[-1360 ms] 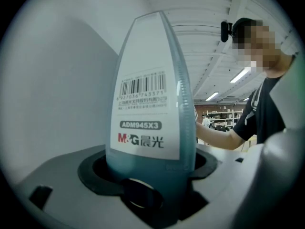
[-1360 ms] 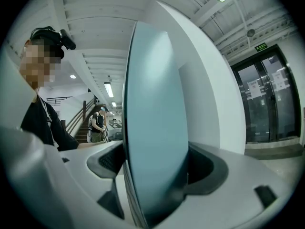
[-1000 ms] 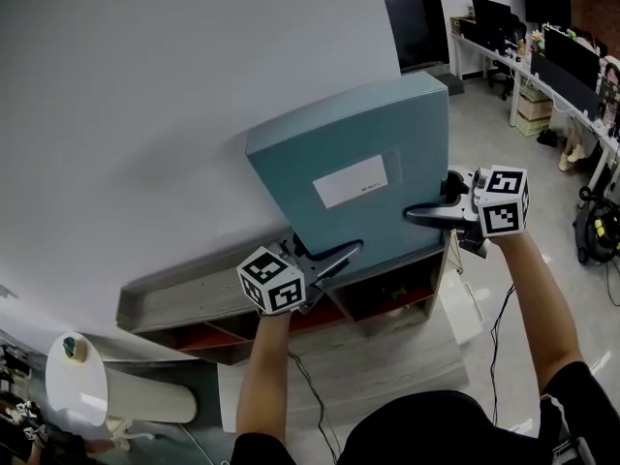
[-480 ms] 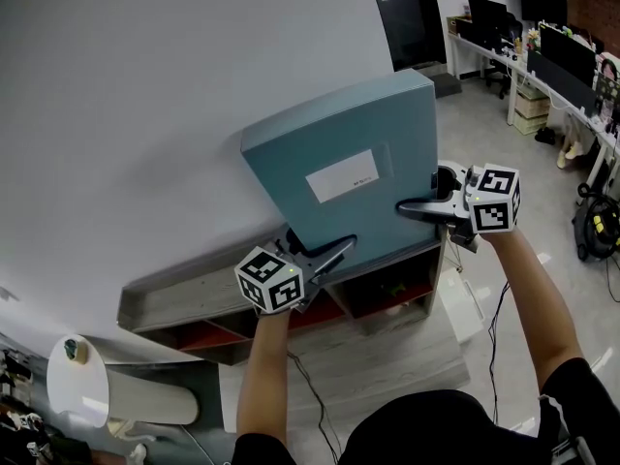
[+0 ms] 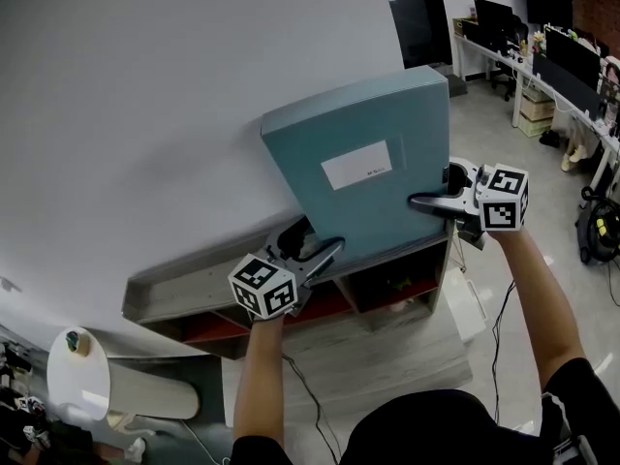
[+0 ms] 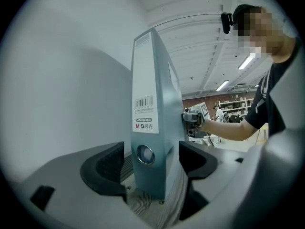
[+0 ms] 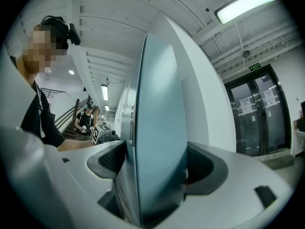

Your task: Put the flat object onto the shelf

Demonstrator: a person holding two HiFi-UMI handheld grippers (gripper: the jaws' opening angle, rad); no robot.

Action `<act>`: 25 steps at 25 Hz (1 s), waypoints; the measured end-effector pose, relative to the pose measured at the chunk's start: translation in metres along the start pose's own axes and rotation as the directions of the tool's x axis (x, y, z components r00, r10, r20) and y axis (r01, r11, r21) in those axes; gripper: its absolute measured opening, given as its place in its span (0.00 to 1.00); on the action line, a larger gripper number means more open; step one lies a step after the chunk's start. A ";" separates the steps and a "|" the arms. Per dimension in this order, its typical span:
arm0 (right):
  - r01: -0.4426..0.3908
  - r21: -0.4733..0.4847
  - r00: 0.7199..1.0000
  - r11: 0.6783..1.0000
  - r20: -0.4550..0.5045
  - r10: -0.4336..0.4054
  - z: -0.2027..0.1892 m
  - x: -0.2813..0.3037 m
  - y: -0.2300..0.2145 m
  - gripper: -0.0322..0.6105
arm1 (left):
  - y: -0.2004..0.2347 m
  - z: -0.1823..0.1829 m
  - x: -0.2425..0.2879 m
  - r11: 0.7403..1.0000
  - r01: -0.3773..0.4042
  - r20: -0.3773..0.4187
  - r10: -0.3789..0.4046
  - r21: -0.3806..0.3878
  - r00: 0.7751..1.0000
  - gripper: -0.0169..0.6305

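Near: left gripper [image 5: 325,250] at the lower left corner of the box [image 5: 373,129]. Its jaws straddle the spine and stand apart; a gap shows at the wall-side pad, and the other pad is at or just off the cover. Not pinching, as far as the left gripper view shows. In that view the box's bottom edge sits on wood grain, the shelf [image 5: 194,289] top.

Right gripper [image 5: 418,201] at the box's right edge, about mid-height. Both pads press on the covers, so this one carries the hold.

Box: upright, tilted, label [image 5: 358,166] facing the head camera, back close to the wall [image 5: 145,114]. I cannot tell if it touches the wall.

Change over the last second: the box sits further right and nearer the wall than half a second ago. The left gripper has dropped slightly down and left, and its grip on the lower edge looks slackened compared with then.

Reading: the box's weight seems to have passed to the shelf top, so placement is nearly done. Remaining, by my judgement: release on the right and check it stands. Risk: the tilted box may slide or tip once freed.

Far: desks [image 5: 542,56] along the right side of the room.
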State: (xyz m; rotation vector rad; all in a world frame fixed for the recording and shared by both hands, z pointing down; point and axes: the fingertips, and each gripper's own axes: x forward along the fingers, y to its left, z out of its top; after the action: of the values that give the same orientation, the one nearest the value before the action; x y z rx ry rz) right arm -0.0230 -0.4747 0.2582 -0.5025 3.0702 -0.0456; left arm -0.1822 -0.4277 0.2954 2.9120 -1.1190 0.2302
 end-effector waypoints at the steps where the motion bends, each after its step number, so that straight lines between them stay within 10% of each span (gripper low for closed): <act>1: 0.003 0.001 1.000 1.000 0.007 -0.003 0.000 0.000 0.000 0.64 | -0.002 0.000 -0.001 1.000 -0.005 -0.004 0.005 0.006 1.000 0.58; 25: 0.162 -0.010 0.986 0.987 -0.037 -0.162 -0.031 -0.038 -0.002 0.48 | -0.005 -0.013 0.005 0.993 -0.111 -0.025 0.110 -0.038 0.994 0.44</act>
State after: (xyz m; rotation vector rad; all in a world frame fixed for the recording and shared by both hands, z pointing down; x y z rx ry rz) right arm 0.0130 -0.4634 0.2899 -0.7589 3.0591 -0.0493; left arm -0.1767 -0.4263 0.3092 2.8091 -1.2675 0.2393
